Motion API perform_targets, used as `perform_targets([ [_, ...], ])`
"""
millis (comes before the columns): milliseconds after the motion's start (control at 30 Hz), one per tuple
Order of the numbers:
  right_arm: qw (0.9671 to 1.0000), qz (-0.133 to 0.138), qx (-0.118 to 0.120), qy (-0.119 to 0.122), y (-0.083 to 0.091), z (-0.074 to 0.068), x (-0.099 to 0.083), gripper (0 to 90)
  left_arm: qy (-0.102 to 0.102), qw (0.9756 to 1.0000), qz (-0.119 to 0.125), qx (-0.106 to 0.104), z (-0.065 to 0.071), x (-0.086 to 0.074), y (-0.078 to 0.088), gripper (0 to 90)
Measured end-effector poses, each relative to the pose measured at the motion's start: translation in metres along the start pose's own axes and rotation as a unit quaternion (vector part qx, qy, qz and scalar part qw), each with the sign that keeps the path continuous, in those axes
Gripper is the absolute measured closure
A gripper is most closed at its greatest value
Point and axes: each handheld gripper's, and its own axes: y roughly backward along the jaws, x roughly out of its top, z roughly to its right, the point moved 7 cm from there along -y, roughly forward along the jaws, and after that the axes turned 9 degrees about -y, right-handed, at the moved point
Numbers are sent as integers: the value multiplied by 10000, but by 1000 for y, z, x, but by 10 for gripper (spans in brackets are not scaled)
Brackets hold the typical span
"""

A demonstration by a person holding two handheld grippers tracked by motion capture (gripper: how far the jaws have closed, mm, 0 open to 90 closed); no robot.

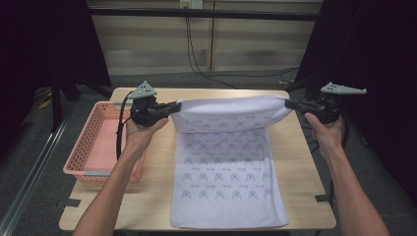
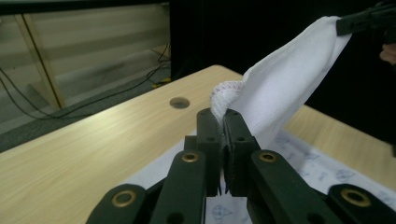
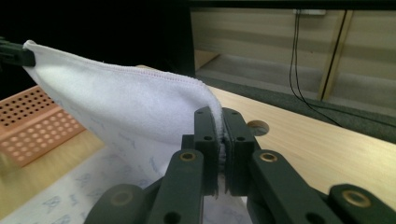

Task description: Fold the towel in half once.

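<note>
While its near part lies flat on the wooden table (image 1: 147, 206), the white towel (image 1: 226, 167) has its far edge lifted off the surface and stretched between the two grippers. Small printed figures cover the flat part, which runs from the table's front edge back toward the middle; the raised part curves over it in a soft fold, hanging above the far half of the table.

At the towel's left far corner, the left gripper (image 1: 173, 105) has its jaws pressed together on the cloth; the left gripper view shows the bunched, stitched hem (image 2: 226, 95) caught between the two black jaws, with the towel (image 2: 289, 84) rising away to the other gripper at the upper right. At the right far corner, the right gripper (image 1: 291, 103) is likewise clamped on the cloth, and the right gripper view shows the hem (image 3: 163, 77) running from its closed jaws across to the far corner. Each gripper is held in a hand, left hand (image 1: 140, 130) and right hand (image 1: 327, 130), with forearms coming in from the bottom.

A pink perforated basket (image 1: 86, 147) sits on the table's left edge, just beside the left forearm. A round hole (image 2: 180, 102) is set in the tabletop near the far edge. Beyond the table, black cables (image 1: 196, 59) trail over the floor.
</note>
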Motion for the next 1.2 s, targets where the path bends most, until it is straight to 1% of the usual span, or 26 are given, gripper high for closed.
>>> perform_targets([
  [100,9998,124,136,89,16,-14,6,861,1,9998,161,-126,11,9,17,872],
  [133,9997,132,142,136,22,-19,6,860,-27,9998,146,-163,17,8,23,872],
  [200,9993,150,280,187,32,-28,0,860,6,9995,103,-304,26,-1,28,872],
  [267,9991,94,340,217,41,-34,-14,860,11,9992,-81,-386,36,-19,31,871],
  [333,9989,-16,399,235,48,-39,-35,860,103,9983,-165,-546,49,-38,34,871],
  [400,9985,-126,465,254,55,-45,-58,859,113,9972,-312,-674,62,-60,36,871],
  [433,9982,-186,483,303,60,-49,-72,858,96,9969,-395,-668,66,-66,37,870],
  [467,9980,-228,508,300,62,-51,-80,858,51,9969,-454,-646,70,-72,39,870],
  [500,9978,-278,531,267,64,-53,-91,857,42,9965,-479,-689,73,-77,41,870],
  [567,9974,-442,505,271,67,-55,-113,854,65,9939,-731,-817,83,-96,43,868],
  [600,9967,-515,582,221,67,-56,-125,852,116,9928,-819,-863,86,-105,43,868],
  [633,9960,-654,575,184,67,-56,-137,849,182,9915,-898,-925,92,-117,42,866],
  [667,9947,-848,548,197,66,-56,-153,844,228,9901,-967,-990,96,-126,42,865],
  [733,9915,-1146,593,157,68,-58,-178,833,185,9869,-1130,-1137,105,-142,42,862],
  [767,9900,-1280,562,175,69,-58,-186,820,181,9849,-1234,-1198,109,-150,43,856],
  [800,9881,-1410,565,219,72,-58,-195,814,202,9838,-1266,-1251,114,-156,45,855],
  [833,9867,-1502,588,179,75,-59,-203,811,201,9823,-1309,-1322,119,-162,47,854],
  [900,9831,-1702,658,124,81,-61,-218,786,148,9781,-1457,-1482,127,-172,50,844],
  [933,9811,-1809,671,134,84,-63,-225,769,153,9752,-1547,-1578,131,-176,52,841],
  [967,9795,-1883,708,130,87,-64,-230,752,82,9729,-1631,-1639,135,-180,54,837],
  [1000,9779,-1939,780,43,90,-66,-234,741,0,9702,-1716,-1709,140,-183,56,832],
  [1033,9768,-1959,860,20,94,-69,-237,734,-49,9686,-1797,-1719,143,-186,58,828],
  [1100,9743,-2044,944,113,100,-76,-239,710,-110,9638,-1840,-1926,149,-189,63,800],
  [1133,9744,-2016,991,87,100,-78,-237,697,-161,9631,-1879,-1922,150,-188,64,787],
  [1167,9754,-1948,1031,51,100,-79,-235,695,-79,9633,-1850,-1946,150,-186,65,780],
  [1200,9776,-1861,981,80,99,-79,-232,692,3,9635,-1734,-2040,150,-183,66,770],
])
